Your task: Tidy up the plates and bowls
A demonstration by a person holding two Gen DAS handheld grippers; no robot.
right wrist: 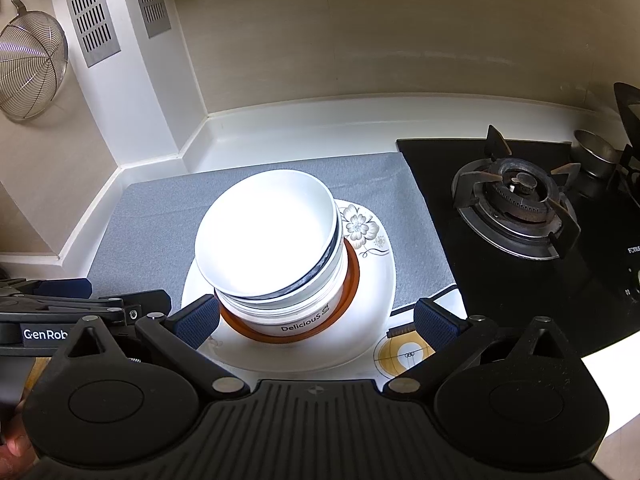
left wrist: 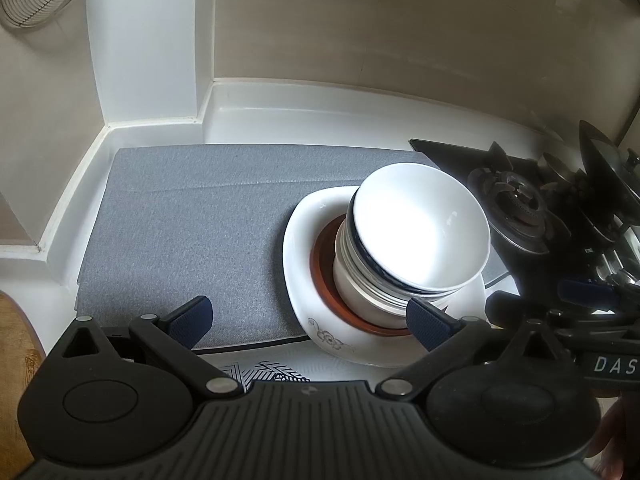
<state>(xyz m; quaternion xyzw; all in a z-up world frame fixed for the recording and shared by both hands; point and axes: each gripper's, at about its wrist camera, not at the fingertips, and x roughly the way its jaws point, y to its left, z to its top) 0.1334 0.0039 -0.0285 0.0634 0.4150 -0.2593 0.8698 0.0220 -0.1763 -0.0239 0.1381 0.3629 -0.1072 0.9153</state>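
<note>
Stacked white bowls (right wrist: 268,240) on floral plate (right wrist: 372,264), lowest marked "DeliciouS", both grippers spread empty (one reads "GenRob", possibly cut off)

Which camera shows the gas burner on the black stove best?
The right wrist view: the round gas burner on the black glass stove sits whole, lit and unobstructed. The left wrist view shows the same burner dimmer, squeezed toward the right edge, beside the white stacked bowls.
</note>
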